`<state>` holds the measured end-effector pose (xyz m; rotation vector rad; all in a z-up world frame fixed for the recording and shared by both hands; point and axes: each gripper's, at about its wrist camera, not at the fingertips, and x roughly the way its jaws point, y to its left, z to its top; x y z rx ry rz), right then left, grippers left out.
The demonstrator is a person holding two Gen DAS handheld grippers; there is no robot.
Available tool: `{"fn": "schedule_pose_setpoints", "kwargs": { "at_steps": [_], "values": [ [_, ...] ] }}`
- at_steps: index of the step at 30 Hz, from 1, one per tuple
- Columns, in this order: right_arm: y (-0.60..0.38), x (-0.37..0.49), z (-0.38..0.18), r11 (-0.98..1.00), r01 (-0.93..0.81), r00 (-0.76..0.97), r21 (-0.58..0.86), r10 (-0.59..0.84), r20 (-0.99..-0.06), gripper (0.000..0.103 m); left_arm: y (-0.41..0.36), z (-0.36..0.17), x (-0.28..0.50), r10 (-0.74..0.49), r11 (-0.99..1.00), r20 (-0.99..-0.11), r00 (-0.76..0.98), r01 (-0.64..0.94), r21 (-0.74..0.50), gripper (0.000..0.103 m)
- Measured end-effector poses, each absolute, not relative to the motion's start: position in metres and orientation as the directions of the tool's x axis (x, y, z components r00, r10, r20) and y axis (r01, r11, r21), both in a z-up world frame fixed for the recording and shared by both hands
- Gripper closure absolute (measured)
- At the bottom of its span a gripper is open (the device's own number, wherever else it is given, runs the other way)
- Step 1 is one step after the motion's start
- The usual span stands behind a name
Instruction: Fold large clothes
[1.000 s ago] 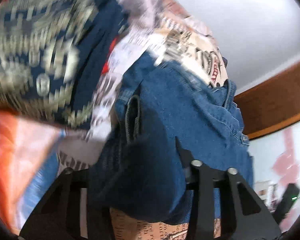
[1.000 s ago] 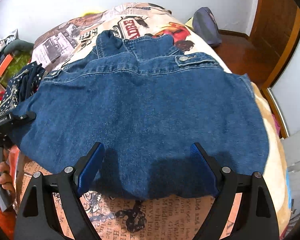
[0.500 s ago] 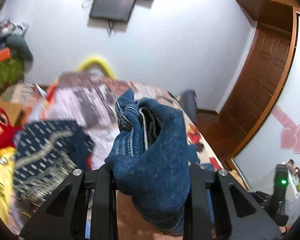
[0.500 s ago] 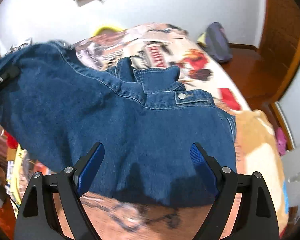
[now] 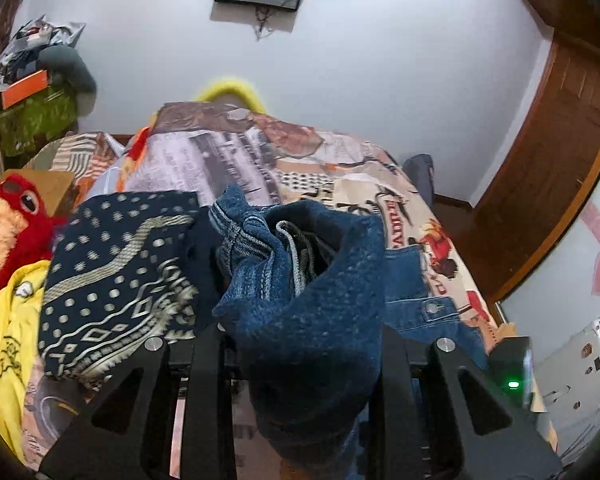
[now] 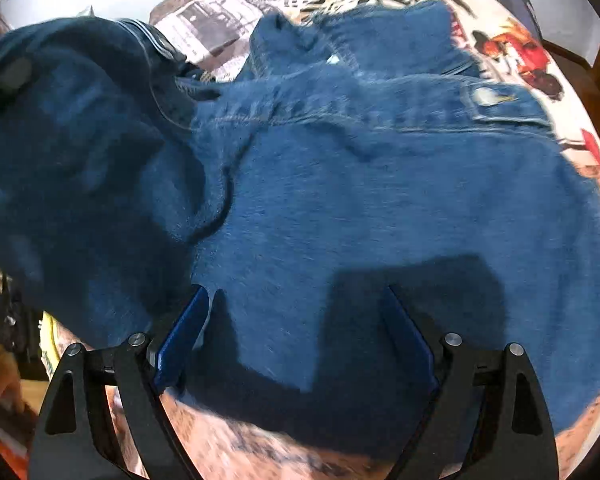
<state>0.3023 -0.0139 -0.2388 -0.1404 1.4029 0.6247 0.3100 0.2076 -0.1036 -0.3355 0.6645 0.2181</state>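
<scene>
A left gripper [image 5: 306, 344] is clenching a bunched fold of a denim jacket [image 6: 380, 208] above a printed bedspread [image 5: 228, 160], while the right gripper [image 6: 296, 340] is hovering with jaws spread wide over the jacket's flat lower back.

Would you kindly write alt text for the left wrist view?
The left gripper is shut on a bunched fold of denim jacket, lifted above a bed. A patterned navy garment lies to the left, beside a red plush toy.
</scene>
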Motion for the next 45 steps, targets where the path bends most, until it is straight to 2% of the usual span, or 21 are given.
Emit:
{"fn": "schedule_pose_setpoints", "kwargs": {
  "at_steps": [4, 7, 10, 13, 17, 20, 23, 25, 31, 34, 39, 42, 45],
  "values": [
    [-0.06, 0.308, -0.206, 0.855, -0.479, 0.166, 0.2, 0.312, -0.936, 0.017, 0.164, -0.075, 0.327, 0.044, 0.954, -0.59, 0.806, -0.209, -0.215, 0.078],
    [-0.112, 0.308, -0.187, 0.897, -0.401, 0.235, 0.188, 0.299, -0.925, 0.017, 0.111, -0.058, 0.339, -0.019, 0.977, -0.545, 0.838, -0.1, -0.188, 0.078],
    [-0.162, 0.307, -0.18, 0.937, -0.322, 0.271, 0.132, 0.225, -0.936, 0.017, 0.056, -0.06, 0.354, -0.101, 0.985, -0.541, 0.835, 0.008, -0.172, 0.079],
    [-0.199, 0.304, -0.178, 0.959, -0.278, 0.307, 0.052, 0.141, -0.941, 0.017, 0.004, -0.084, 0.369, -0.194, 0.979, -0.604, 0.773, 0.117, -0.165, 0.079],
    [-0.239, 0.305, -0.175, 0.965, -0.241, 0.31, 0.102, 0.176, -0.935, 0.017, -0.038, -0.147, 0.384, -0.307, 0.951, -0.75, 0.585, 0.22, -0.218, 0.079],
    [-0.259, 0.303, -0.176, 0.974, -0.198, 0.31, 0.112, 0.171, -0.935, 0.017, -0.045, -0.183, 0.384, -0.351, 0.934, -0.807, 0.474, 0.243, -0.264, 0.079],
    [-0.267, 0.301, -0.179, 0.976, -0.172, 0.303, 0.131, 0.179, -0.936, 0.017, -0.053, -0.192, 0.37, -0.326, 0.935, -0.829, 0.455, 0.286, -0.211, 0.074],
    [-0.265, 0.303, -0.179, 0.974, -0.173, 0.308, 0.144, 0.192, -0.932, 0.017, -0.056, -0.184, 0.359, -0.331, 0.927, -0.833, 0.443, 0.316, -0.201, 0.056],
    [-0.251, 0.291, -0.143, 0.955, -0.234, 0.375, 0.182, 0.261, -0.89, 0.017, -0.034, -0.135, 0.331, -0.373, 0.917, -0.79, 0.487, 0.323, -0.234, 0.045],
    [-0.234, 0.289, -0.123, 0.939, -0.284, 0.409, 0.193, 0.301, -0.862, 0.017, -0.004, -0.109, 0.318, -0.332, 0.94, -0.742, 0.583, 0.268, -0.21, 0.036],
    [-0.194, 0.293, -0.108, 0.902, -0.38, 0.437, 0.205, 0.371, -0.82, 0.017, 0.048, -0.094, 0.312, -0.169, 0.985, -0.725, 0.667, 0.142, -0.099, 0.03],
    [-0.171, 0.295, -0.115, 0.882, -0.423, 0.417, 0.206, 0.391, -0.82, 0.017, 0.069, -0.11, 0.312, -0.077, 0.996, -0.762, 0.643, 0.076, -0.037, 0.03],
    [-0.155, 0.296, -0.139, 0.875, -0.448, 0.373, 0.184, 0.37, -0.851, 0.017, 0.084, -0.141, 0.308, -0.042, 0.999, -0.805, 0.592, 0.047, -0.017, 0.03]
  ]
}}
